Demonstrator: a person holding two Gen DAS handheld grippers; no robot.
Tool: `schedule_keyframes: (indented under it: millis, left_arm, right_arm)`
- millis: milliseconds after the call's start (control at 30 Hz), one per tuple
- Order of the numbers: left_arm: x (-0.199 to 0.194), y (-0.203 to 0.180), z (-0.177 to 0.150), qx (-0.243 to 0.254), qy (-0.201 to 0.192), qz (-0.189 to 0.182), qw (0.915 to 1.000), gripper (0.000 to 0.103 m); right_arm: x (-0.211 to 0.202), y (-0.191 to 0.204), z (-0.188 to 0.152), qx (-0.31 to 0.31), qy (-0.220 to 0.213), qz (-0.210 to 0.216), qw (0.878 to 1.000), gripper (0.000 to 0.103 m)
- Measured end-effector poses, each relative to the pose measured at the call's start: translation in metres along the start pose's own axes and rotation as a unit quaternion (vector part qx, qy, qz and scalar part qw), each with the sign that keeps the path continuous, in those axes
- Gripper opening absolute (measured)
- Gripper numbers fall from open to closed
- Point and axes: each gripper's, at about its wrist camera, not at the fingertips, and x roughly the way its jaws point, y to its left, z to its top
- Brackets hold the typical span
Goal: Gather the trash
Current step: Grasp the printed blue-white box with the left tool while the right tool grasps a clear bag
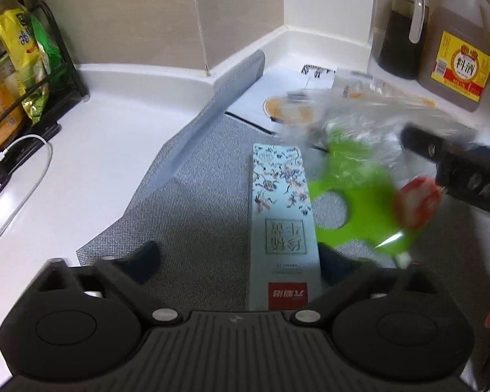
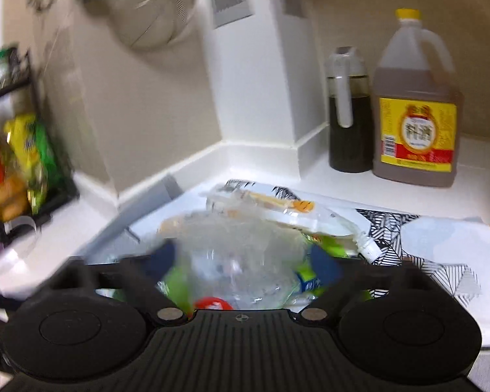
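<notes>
A long pale-blue floral box (image 1: 282, 225) with a red patch at its near end lies on the grey mat (image 1: 196, 215). My left gripper (image 1: 241, 261) is open astride it; the right finger stands next to the box's edge and the left finger is well clear. A crushed clear plastic bottle (image 2: 238, 261) with a green label and a red cap (image 2: 212, 303) sits between the fingers of my right gripper (image 2: 246, 259), which is shut on it. In the left wrist view the same bottle (image 1: 359, 196) shows blurred to the right of the box, under the right gripper's black body (image 1: 467, 176).
A clear food wrapper (image 2: 277, 209) and patterned paper (image 2: 441, 238) lie behind the bottle. A dark sauce dispenser (image 2: 348, 124) and a big cooking-wine jug (image 2: 415, 124) stand in the corner. A black rack of snack packets (image 1: 23, 75) and a white cable (image 1: 32, 176) are at the left.
</notes>
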Motion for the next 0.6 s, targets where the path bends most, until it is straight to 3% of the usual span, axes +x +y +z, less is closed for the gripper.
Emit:
schedule_keyframes:
  millis: [33, 67, 133, 233, 400, 600]
  left_arm:
    - [-0.002, 0.000, 0.000, -0.001, 0.003, -0.007, 1.0000, 0.052]
    - [-0.004, 0.001, 0.001, -0.002, 0.007, -0.013, 0.9999, 0.044]
    - [-0.012, 0.004, 0.001, -0.012, -0.008, -0.013, 0.9998, 0.043]
    - [-0.026, 0.010, 0.001, -0.023, -0.025, -0.013, 0.9993, 0.043]
    - [-0.066, 0.021, -0.007, -0.040, -0.064, -0.028, 0.9967, 0.043]
    - [-0.116, 0.032, -0.041, -0.055, -0.102, -0.042, 0.9923, 0.043]
  right_arm:
    - [-0.001, 0.002, -0.002, -0.011, 0.001, 0.006, 1.000, 0.026]
    - [-0.005, 0.003, -0.004, -0.018, -0.004, 0.012, 1.000, 0.017]
    - [-0.018, 0.004, -0.008, -0.028, -0.037, 0.020, 0.999, 0.008]
    - [-0.039, 0.005, -0.007, -0.035, -0.082, 0.017, 0.996, 0.006]
    - [-0.080, 0.002, 0.001, -0.028, -0.149, 0.016, 0.988, 0.006]
    - [-0.134, -0.003, -0.002, -0.010, -0.190, 0.031, 0.981, 0.006]
